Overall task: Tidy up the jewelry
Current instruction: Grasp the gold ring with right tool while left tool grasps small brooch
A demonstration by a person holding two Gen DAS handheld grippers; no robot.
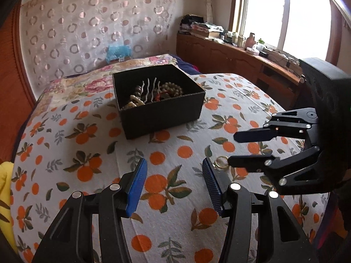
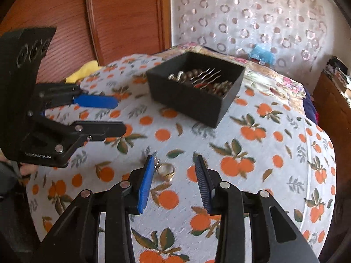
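Note:
A black open box (image 1: 163, 114) sits on the orange-print cloth and holds bead bracelets, wavy hair pins and other jewelry; it also shows in the right wrist view (image 2: 188, 100). A small gold ring (image 2: 166, 170) lies on the cloth just right of my right gripper's left finger; in the left wrist view the ring (image 1: 221, 161) lies by the right gripper's lower fingertip. My right gripper (image 2: 174, 160) is open above the ring, and shows from the side in the left wrist view (image 1: 232, 148). My left gripper (image 1: 174, 164) is open and empty, also visible in the right wrist view (image 2: 121, 116).
The cloth covers a bed (image 1: 65, 131) with a floral quilt (image 1: 92, 79) behind the box. A yellow cloth (image 2: 85, 70) lies at the far left edge. A wooden headboard (image 2: 109, 22) and a cluttered wooden sill (image 1: 252, 52) border the bed.

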